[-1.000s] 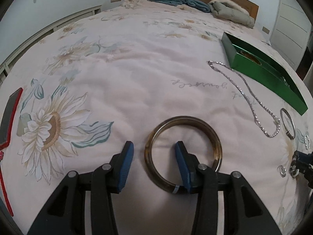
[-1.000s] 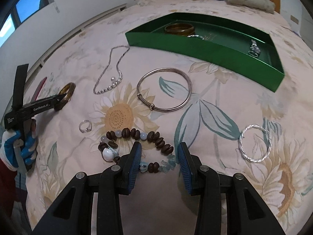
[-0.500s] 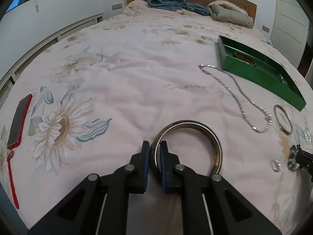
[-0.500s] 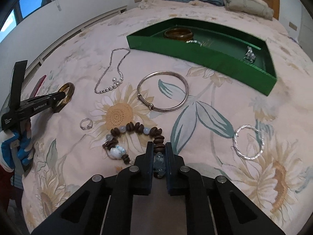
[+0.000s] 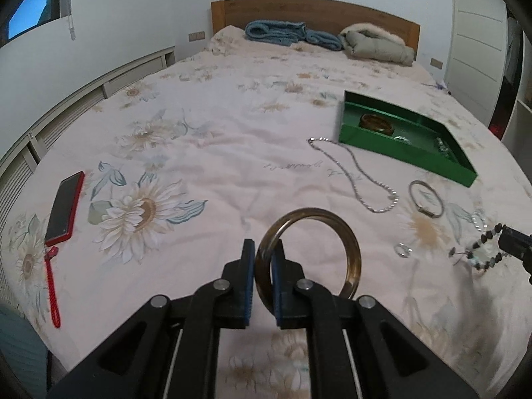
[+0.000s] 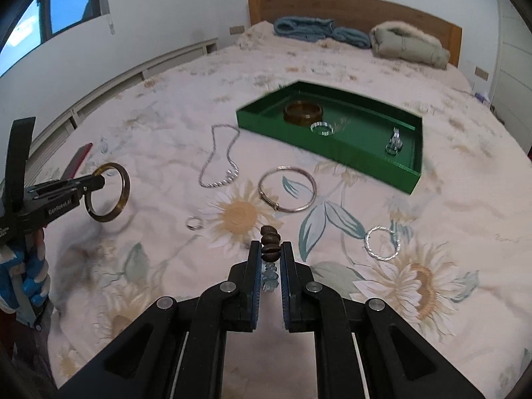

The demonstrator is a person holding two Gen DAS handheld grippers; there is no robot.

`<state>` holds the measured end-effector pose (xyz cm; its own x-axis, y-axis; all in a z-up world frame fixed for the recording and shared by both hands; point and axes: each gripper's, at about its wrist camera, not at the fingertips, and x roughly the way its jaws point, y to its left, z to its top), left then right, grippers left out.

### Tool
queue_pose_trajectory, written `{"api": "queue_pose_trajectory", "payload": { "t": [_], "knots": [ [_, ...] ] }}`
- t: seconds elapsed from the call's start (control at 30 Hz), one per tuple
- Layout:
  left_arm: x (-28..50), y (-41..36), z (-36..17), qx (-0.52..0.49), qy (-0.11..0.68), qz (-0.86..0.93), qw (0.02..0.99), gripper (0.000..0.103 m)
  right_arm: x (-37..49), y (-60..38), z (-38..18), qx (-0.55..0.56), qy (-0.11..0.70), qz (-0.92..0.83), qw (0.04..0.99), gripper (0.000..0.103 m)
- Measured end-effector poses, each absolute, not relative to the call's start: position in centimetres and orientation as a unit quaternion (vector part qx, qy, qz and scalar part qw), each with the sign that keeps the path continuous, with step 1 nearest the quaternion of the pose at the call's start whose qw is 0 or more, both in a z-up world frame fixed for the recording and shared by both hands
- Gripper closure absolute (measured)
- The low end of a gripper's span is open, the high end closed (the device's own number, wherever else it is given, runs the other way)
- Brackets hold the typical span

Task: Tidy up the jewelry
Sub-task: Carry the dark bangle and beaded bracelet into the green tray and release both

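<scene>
My left gripper is shut on a dark amber bangle and holds it upright above the flowered bedspread; the right wrist view shows the same bangle in the air at far left. Pinched in my shut right gripper is a bracelet of brown and pale beads, also lifted; the left wrist view catches that bead bracelet dangling at the right edge. A green tray lies farther up the bed with another amber bangle and small clear pieces in it.
On the bedspread lie a silver chain necklace, a thin silver bangle, a twisted silver ring bracelet and a small ring. A red phone with a red strap sits at left. Folded blankets rest by the headboard.
Both grippers closed, the left on the amber bangle and the right on the bead bracelet, then rose off the bedspread with them.
</scene>
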<state>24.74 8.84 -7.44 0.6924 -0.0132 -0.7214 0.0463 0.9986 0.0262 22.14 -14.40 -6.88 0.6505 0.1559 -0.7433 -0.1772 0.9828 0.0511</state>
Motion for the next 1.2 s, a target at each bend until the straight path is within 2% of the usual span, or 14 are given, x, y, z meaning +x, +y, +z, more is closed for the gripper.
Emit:
{"api": "queue_pose_trajectory", "payload": {
  "t": [0.3, 0.57, 0.87, 1.2],
  "knots": [
    [21.8, 9.5, -4.5, 0.004, 0.372, -0.032, 0.927, 0.094, 18.4, -14.2, -3.0, -0.011, 0.374, 0.087, 0.923, 0.093],
    [23.8, 6.9, -2.6, 0.003, 0.366, -0.060, 0.929, 0.094, 19.0, -16.0, -0.6, -0.012, 0.354, 0.067, 0.933, 0.093],
    [32.9, -1.7, -3.0, 0.044, 0.372, -0.097, 0.922, 0.094, 27.4, -19.8, 0.6, -0.018, 0.342, 0.029, 0.939, 0.093],
    [46.5, -10.0, -4.9, 0.073, 0.388, -0.092, 0.914, 0.094, 40.7, -22.0, -2.8, 0.008, 0.357, 0.016, 0.934, 0.093]
  ]
}}
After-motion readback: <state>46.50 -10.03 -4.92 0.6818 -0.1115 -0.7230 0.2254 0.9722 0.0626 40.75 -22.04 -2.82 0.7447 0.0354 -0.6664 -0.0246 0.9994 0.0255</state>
